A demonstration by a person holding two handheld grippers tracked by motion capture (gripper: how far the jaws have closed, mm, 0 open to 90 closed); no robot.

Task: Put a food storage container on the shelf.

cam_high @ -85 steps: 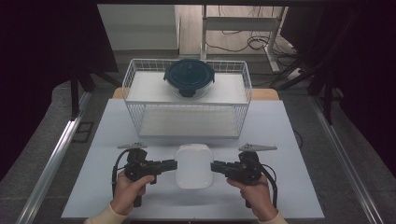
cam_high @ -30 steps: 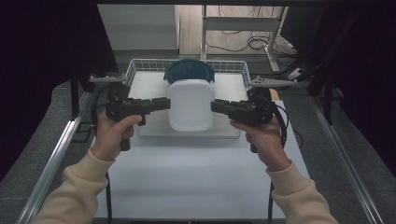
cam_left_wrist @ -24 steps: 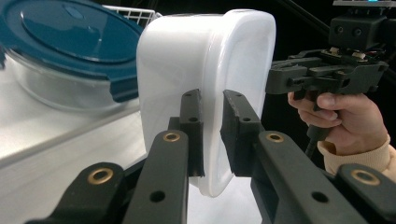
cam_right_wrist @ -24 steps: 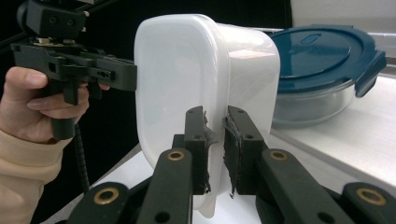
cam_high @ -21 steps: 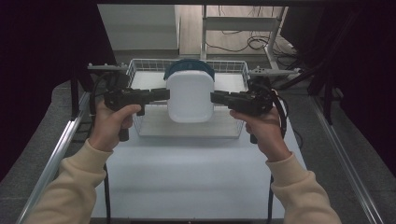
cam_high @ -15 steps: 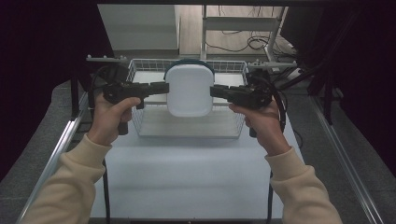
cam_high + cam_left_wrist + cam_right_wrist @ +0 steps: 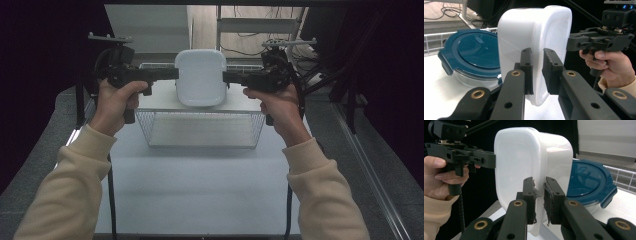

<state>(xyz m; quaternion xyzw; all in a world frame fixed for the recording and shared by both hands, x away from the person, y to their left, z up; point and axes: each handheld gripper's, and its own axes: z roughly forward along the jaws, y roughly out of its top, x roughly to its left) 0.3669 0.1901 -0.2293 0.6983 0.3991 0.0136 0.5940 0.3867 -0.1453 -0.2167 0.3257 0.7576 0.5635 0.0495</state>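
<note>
A white plastic container [image 7: 200,77] hangs in the air above the wire basket [image 7: 200,129], turned on edge with its flat face toward the high camera. My left gripper [image 7: 175,74] is shut on its left rim, and my right gripper [image 7: 225,77] is shut on its right rim. In the left gripper view the pads [image 7: 526,65] pinch the thin wall of the container [image 7: 534,37]. The right gripper view has the same pinch on the container [image 7: 524,157]. A glass container with a blue lid [image 7: 471,53] sits in the basket behind it.
The basket stands at the far end of the white table [image 7: 200,180], with its wire rim [image 7: 621,173] behind the blue lid [image 7: 586,181]. Dark curtains flank the table. Cables and a metal frame [image 7: 260,25] lie beyond the basket.
Both hands have lifted the white container higher and carried it farther over the basket. It now hides the blue-lidded container in the high view. Both grips have held.
</note>
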